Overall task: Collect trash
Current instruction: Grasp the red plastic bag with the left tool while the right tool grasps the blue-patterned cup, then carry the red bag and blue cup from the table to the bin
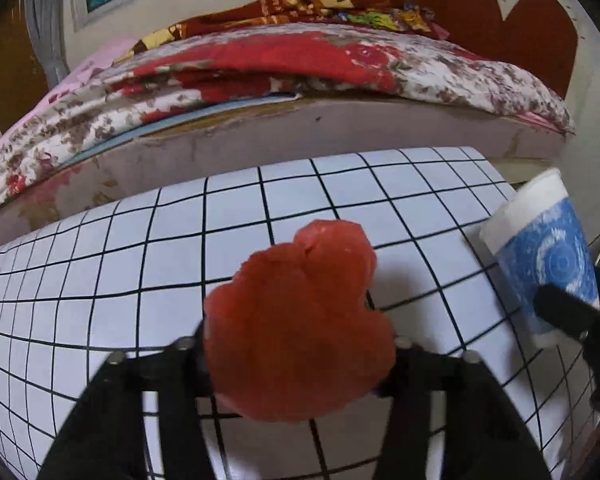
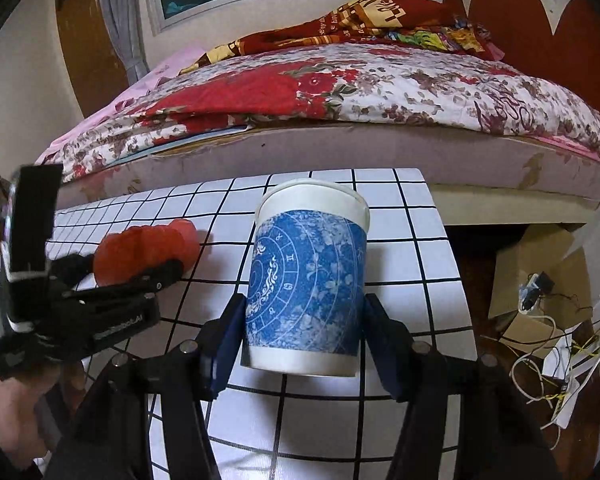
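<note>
My left gripper (image 1: 298, 346) is shut on a crumpled red wad of trash (image 1: 300, 316) and holds it above the white grid-patterned table (image 1: 100, 280). It also shows in the right wrist view (image 2: 140, 276) at the left, with the red wad (image 2: 148, 250) in its fingers. My right gripper (image 2: 302, 340) is shut on an upright blue-and-white paper cup (image 2: 306, 280), its blue pads pressed on both sides. The cup (image 1: 548, 256) shows at the right edge of the left wrist view, tilted.
A bed with a floral quilt (image 2: 340, 92) runs along the table's far edge. To the right of the table, cardboard boxes (image 2: 536, 272) and tangled cables (image 2: 556, 368) lie on the floor.
</note>
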`<state>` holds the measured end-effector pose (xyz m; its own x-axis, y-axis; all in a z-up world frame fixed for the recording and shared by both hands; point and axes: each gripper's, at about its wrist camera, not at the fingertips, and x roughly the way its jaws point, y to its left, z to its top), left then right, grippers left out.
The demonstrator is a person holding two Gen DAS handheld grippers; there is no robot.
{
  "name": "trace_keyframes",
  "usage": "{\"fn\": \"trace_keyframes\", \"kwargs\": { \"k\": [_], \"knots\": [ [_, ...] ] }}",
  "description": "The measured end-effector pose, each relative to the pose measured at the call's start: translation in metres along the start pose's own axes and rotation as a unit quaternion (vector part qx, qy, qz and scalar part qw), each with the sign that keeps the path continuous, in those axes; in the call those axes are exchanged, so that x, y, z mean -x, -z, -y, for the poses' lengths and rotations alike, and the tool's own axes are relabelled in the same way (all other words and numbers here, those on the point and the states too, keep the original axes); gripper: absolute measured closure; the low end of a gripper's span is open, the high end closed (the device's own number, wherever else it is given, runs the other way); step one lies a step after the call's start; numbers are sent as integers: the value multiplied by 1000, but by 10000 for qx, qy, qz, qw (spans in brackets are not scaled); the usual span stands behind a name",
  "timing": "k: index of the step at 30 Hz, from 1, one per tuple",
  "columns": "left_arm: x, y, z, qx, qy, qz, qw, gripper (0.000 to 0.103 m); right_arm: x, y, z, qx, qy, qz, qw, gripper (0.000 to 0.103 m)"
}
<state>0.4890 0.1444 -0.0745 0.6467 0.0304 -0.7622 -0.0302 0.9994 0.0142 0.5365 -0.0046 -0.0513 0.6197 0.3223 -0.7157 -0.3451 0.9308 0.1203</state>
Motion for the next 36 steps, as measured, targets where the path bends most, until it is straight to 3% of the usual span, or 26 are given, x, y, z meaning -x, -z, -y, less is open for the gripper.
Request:
{"fn": "trace_keyframes", "kwargs": {
  "k": [2, 12, 36],
  "knots": [
    [14, 8, 1, -4, 162, 121, 9998, 63, 6, 3, 1, -26, -53, 60, 10000, 43],
    [85, 60, 5, 56, 301, 511, 9982, 63, 53, 36, -4, 123, -100, 315, 9994, 44],
    [236, 174, 39, -5, 590, 975, 9935, 63, 237, 159, -27, 73, -257, 939, 9952, 44]
  ]
}}
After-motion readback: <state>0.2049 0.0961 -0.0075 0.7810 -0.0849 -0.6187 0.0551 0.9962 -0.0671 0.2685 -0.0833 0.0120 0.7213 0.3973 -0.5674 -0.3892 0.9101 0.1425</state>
